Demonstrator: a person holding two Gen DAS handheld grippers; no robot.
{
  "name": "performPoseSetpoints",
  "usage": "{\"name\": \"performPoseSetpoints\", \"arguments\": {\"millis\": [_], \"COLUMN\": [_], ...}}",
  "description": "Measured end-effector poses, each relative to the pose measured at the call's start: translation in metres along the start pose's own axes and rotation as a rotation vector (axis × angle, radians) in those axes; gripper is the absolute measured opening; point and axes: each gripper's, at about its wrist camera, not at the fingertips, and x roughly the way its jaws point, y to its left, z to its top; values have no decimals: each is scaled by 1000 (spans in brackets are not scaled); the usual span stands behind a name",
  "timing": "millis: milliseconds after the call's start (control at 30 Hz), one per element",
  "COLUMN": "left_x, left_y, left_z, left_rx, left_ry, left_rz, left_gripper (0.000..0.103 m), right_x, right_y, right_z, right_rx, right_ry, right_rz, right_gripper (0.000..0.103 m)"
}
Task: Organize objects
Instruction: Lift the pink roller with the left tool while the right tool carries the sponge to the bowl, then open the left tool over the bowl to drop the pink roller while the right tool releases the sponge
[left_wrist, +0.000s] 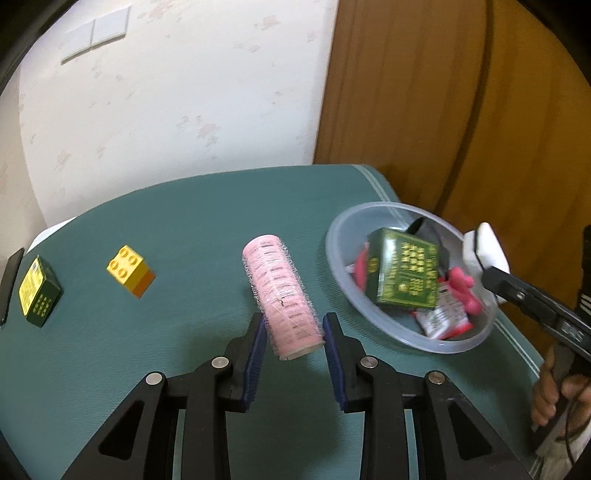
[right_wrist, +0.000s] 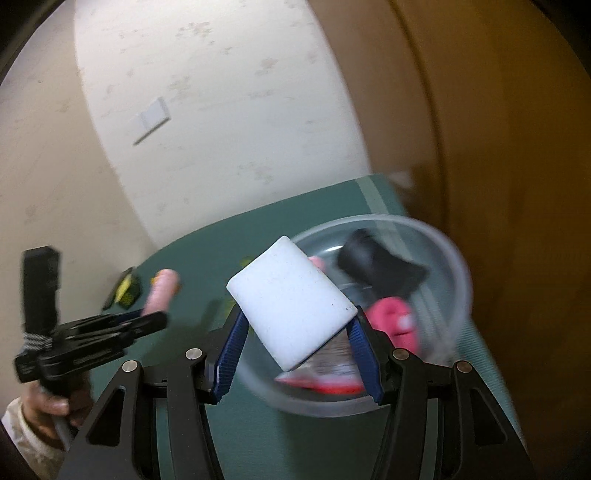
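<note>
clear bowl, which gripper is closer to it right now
Right. The right gripper, shut on a white block, is at the rim of the clear bowl. The left gripper, shut on the pink roller, is over the mat beside the bowl.

The right wrist view is blurry. In the clear bowl (right_wrist: 448, 258), a black thing (right_wrist: 380, 264) and a pink thing (right_wrist: 395, 317) are too smeared to name. A white block (right_wrist: 291, 302) hides part of the bowl. At the far left, a flat dark thing (left_wrist: 9, 284) is cut off by the edge.
</note>
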Motion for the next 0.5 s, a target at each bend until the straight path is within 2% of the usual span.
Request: {"name": "performPoseSetpoints", "arguments": {"millis": [200, 333, 500], "left_x": [-6, -6, -2], "left_y": [-22, -36, -52], "left_z": [8, 15, 28], "left_rx": [28, 54, 79], "left_ry": [-18, -27, -34], "left_rz": [-42, -70, -86], "left_gripper": [33, 33, 33], "right_x": [9, 19, 24], "right_y": [-29, -40, -45], "right_z": [7, 15, 20], "right_rx": [-6, -15, -8], "right_ry": [28, 44, 39], "right_rz": [-111, -149, -153], "right_gripper": [56, 57, 58]}}
